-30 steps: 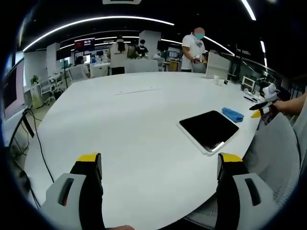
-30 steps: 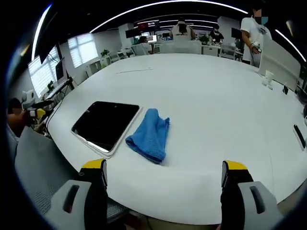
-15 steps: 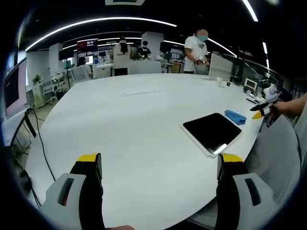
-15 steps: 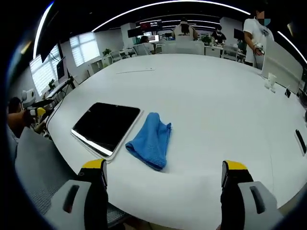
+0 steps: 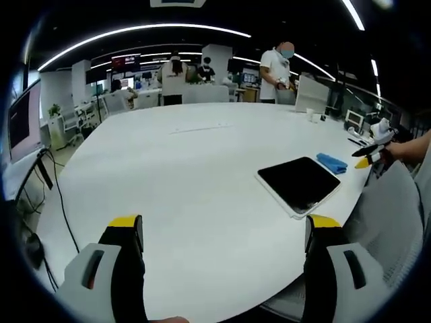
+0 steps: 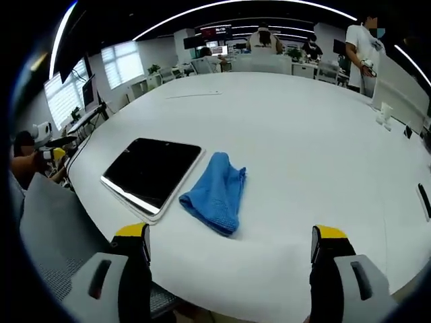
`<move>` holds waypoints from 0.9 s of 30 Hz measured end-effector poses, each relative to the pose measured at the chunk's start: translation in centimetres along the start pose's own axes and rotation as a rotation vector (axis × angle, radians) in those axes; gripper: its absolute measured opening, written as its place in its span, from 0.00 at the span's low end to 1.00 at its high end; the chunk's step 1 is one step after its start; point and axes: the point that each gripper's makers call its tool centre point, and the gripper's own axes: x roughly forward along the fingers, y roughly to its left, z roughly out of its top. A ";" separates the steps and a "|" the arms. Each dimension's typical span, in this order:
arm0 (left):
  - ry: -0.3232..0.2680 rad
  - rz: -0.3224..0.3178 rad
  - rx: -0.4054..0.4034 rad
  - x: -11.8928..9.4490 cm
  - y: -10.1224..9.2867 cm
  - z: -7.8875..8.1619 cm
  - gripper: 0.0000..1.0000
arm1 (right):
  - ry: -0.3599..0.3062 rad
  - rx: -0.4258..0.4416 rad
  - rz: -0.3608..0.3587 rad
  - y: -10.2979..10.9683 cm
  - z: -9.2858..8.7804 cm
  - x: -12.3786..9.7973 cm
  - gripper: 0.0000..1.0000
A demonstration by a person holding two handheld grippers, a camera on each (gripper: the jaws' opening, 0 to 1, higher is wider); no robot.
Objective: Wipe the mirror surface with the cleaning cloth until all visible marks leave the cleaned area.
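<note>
A dark rectangular mirror (image 6: 152,173) with a pale rim lies flat on the white table (image 6: 289,134), left of centre in the right gripper view. A crumpled blue cleaning cloth (image 6: 217,192) lies beside it on its right, touching or nearly touching its edge. My right gripper (image 6: 229,252) is open, short of the cloth, with nothing between its jaws. In the left gripper view the mirror (image 5: 298,184) sits at the right with the cloth (image 5: 332,162) beyond it. My left gripper (image 5: 223,245) is open over the table's near edge, well left of the mirror. The other gripper (image 5: 372,148) comes in at the far right.
A grey chair back (image 6: 50,222) stands at the table's edge by the mirror. Small items (image 6: 382,111) sit on the table's far right side. People stand and sit in the office behind (image 5: 276,64). Cables (image 5: 57,195) hang off the table's left side.
Both views shifted only slightly with my hands. The mirror and cloth have stayed where they lay, and both grippers remain open.
</note>
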 end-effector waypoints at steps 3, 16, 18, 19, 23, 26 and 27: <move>-0.003 0.000 0.003 -0.1 -0.1 0.3 0.99 | -0.004 0.000 0.001 -0.1 0.4 0.1 0.98; 0.005 -0.017 0.020 0.4 -0.3 0.9 0.99 | -0.024 -0.002 -0.009 -0.6 1.2 -0.2 0.98; 0.005 -0.022 0.022 0.5 -0.5 1.1 0.99 | -0.024 0.003 -0.015 -0.9 1.2 -0.1 0.98; 0.004 -0.023 0.024 0.5 -0.5 1.2 0.99 | -0.024 0.007 -0.015 -0.9 1.1 -0.1 0.98; 0.005 -0.028 0.024 0.6 -0.6 1.1 0.99 | -0.027 -0.002 -0.012 -0.7 1.7 0.0 0.98; 0.014 -0.035 0.036 0.7 -0.5 0.8 0.99 | -0.039 0.012 -0.019 -0.9 2.0 0.2 0.98; 0.014 -0.033 0.042 0.7 -0.4 0.8 0.99 | -0.037 0.015 -0.020 -0.9 2.0 0.3 0.98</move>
